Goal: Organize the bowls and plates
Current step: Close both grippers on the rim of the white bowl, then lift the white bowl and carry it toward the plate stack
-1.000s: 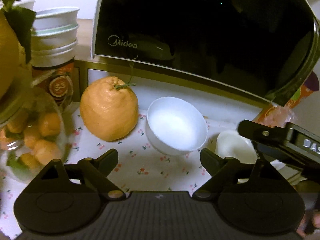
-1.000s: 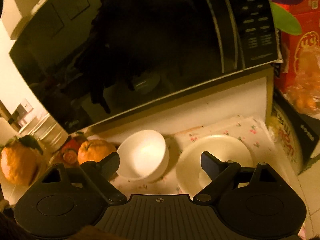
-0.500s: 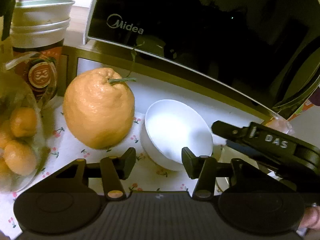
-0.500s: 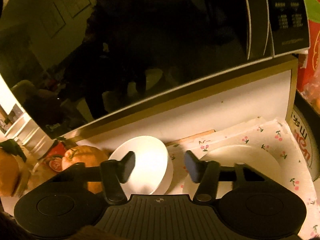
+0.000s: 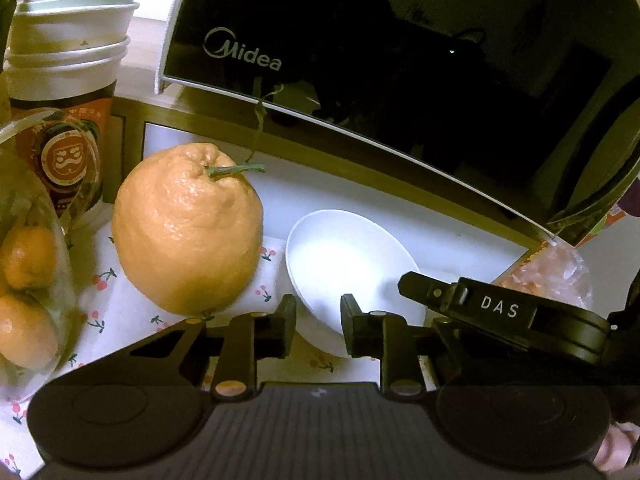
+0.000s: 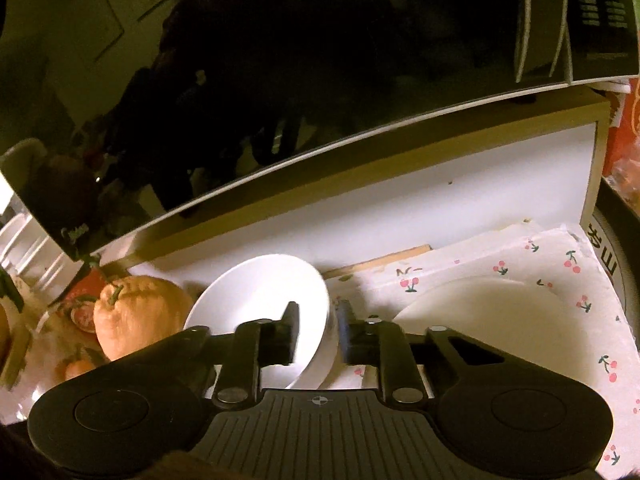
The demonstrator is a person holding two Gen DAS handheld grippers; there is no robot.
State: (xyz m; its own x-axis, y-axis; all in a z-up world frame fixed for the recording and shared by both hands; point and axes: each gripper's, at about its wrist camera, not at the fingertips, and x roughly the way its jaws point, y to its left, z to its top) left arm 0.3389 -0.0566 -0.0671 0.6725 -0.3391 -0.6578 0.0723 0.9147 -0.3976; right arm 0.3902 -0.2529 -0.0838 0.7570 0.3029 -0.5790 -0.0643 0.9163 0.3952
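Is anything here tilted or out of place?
Yes. The white bowl is tipped, one side raised, with the right gripper shut on its rim. It stands beside the plate, not on it. Nothing looks spilled or broken.

White bowl (image 6: 260, 300): small, glossy, empty, tilted on its side-edge, rim pinched between two black fingers; sits left of the plate. White plate (image 6: 480, 312): shallow, round, empty, lying flat on cherry-print cloth, near right.

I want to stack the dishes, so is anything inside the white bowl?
The white bowl looks empty except for one finger of the right gripper, shut on its rim. The base beneath is hidden.
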